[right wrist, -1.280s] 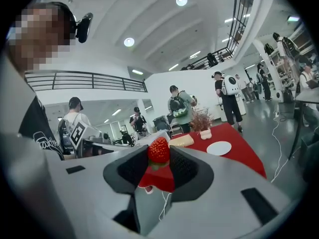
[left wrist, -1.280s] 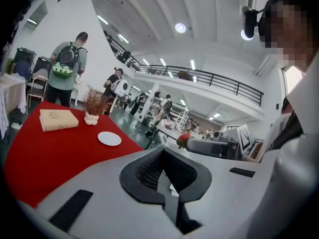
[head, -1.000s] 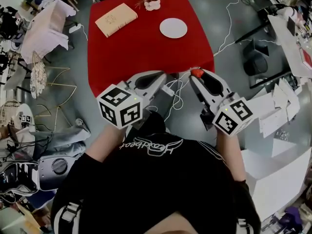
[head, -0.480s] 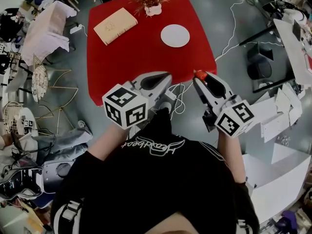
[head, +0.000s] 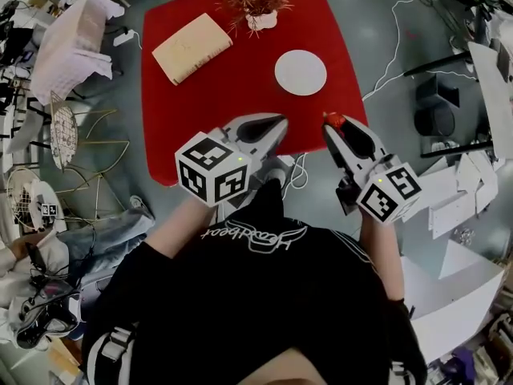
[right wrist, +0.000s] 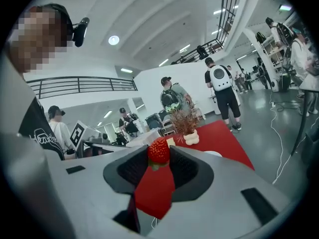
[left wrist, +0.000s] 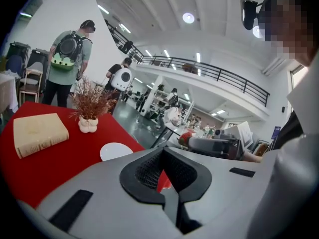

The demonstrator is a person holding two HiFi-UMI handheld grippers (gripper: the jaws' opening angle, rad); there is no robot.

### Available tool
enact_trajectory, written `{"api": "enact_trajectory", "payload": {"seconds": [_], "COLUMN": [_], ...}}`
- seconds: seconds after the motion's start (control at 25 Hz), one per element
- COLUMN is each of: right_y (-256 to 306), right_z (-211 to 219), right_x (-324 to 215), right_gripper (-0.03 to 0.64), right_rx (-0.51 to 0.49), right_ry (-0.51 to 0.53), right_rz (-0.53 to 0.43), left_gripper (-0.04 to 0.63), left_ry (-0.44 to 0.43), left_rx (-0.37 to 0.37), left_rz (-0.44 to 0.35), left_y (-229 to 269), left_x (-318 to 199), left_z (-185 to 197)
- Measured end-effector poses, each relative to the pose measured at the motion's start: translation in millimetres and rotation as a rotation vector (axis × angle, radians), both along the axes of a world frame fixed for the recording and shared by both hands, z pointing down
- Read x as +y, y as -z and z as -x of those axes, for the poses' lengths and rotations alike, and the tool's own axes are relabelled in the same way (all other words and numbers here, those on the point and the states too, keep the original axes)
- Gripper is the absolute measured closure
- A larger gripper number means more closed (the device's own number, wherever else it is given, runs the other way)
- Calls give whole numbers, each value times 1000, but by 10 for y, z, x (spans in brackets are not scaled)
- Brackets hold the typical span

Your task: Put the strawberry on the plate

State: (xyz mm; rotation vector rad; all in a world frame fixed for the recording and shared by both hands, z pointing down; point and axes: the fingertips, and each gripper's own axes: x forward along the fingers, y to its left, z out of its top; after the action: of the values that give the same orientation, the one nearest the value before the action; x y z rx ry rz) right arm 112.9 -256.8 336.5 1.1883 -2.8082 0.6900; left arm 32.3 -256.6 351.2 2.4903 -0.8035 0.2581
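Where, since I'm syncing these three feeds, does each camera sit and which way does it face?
Head view: on the person's head, steeply down at the red table; shows both forearms, black shirt, left gripper, right gripper.
Left gripper view: on the left gripper, along its closed, empty jaws across the table; the person's torso at right.
Right gripper view: on the right gripper, along jaws clamping the strawberry; the person's shoulder at left.
Shared: both gripper views face the plate and potted plant.

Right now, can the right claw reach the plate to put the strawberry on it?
Probably yes: the right claw holds the strawberry by the red table's near edge, and nothing stands between it and the plate.
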Motion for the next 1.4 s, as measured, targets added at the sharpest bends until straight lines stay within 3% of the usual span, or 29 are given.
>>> {"api": "enact_trajectory", "payload": {"seconds": [0.8, 1.16, 1.24, 1.4], "right_y": [-576, -1073, -1201, -1478], "right_z": [148, 146, 168, 256], "right_x": [-1270, -1847, -1944, -2050], "right_gripper": [491, 491, 491, 491], "right_rx": [100, 201, 242, 412], "right_ry": [-16, -24, -18, 27], "right_rz": [98, 113, 114, 78], "left_gripper": [589, 589, 589, 589], "left_ry": [-12, -54, -66, -77], "left_rx": [16, 1, -4, -14], "left_rz": [109, 176, 191, 223], "left_y": [-546, -862, -927, -1057], "left_x": [-1011, -1302, -1339, -1396], "left_z": [102, 74, 67, 76]}}
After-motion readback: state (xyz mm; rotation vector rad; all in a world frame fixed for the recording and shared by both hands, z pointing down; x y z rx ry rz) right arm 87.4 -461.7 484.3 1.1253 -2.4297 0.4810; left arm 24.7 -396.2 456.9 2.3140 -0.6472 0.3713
